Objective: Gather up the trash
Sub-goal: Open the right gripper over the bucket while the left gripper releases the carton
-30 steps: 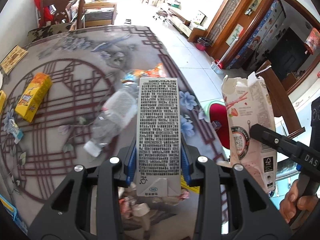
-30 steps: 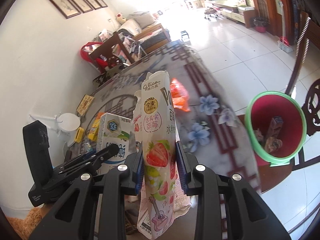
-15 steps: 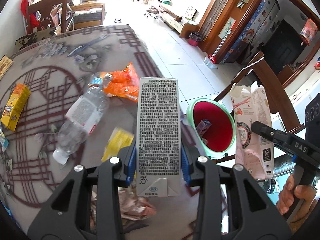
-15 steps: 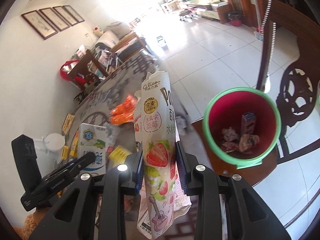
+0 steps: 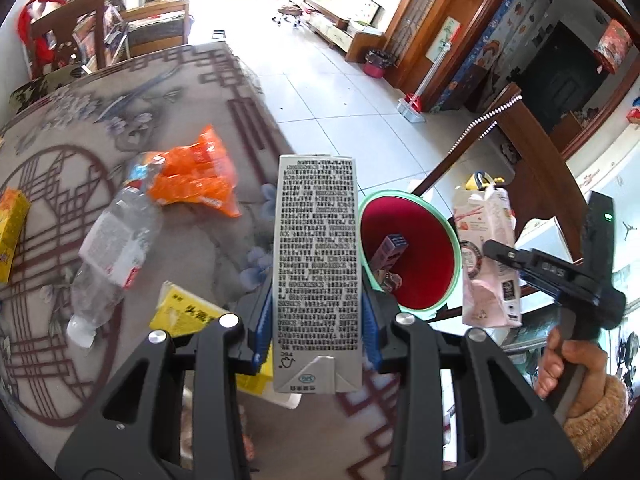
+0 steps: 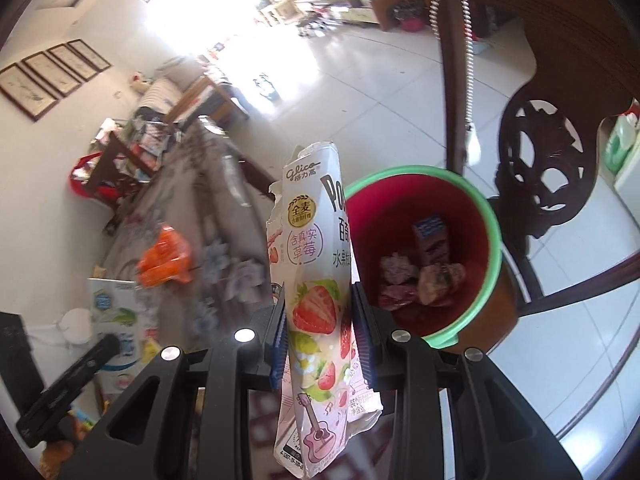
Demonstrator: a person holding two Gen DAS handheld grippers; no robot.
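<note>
My left gripper [image 5: 316, 324] is shut on a grey milk carton [image 5: 316, 264] with black print, held upright above the table edge. My right gripper [image 6: 320, 344] is shut on a pink strawberry snack box [image 6: 316, 292], which also shows in the left wrist view [image 5: 488, 256]. A red bin with a green rim [image 5: 408, 252] stands on a chair beside the table, just right of the carton; it shows in the right wrist view [image 6: 492, 240] close behind the snack box and holds several bits of trash.
On the patterned table [image 5: 80, 128] lie a crushed clear bottle [image 5: 112, 248], an orange wrapper [image 5: 192, 176], a yellow packet [image 5: 184, 312] and a yellow box [image 5: 12, 228]. A dark wooden chair back [image 6: 540, 172] rises behind the bin. Tiled floor [image 5: 328, 92] lies beyond.
Both grippers have moved right, off the table centre toward the bin, each still holding its item. The bin now looms larger and closer in both views.
</note>
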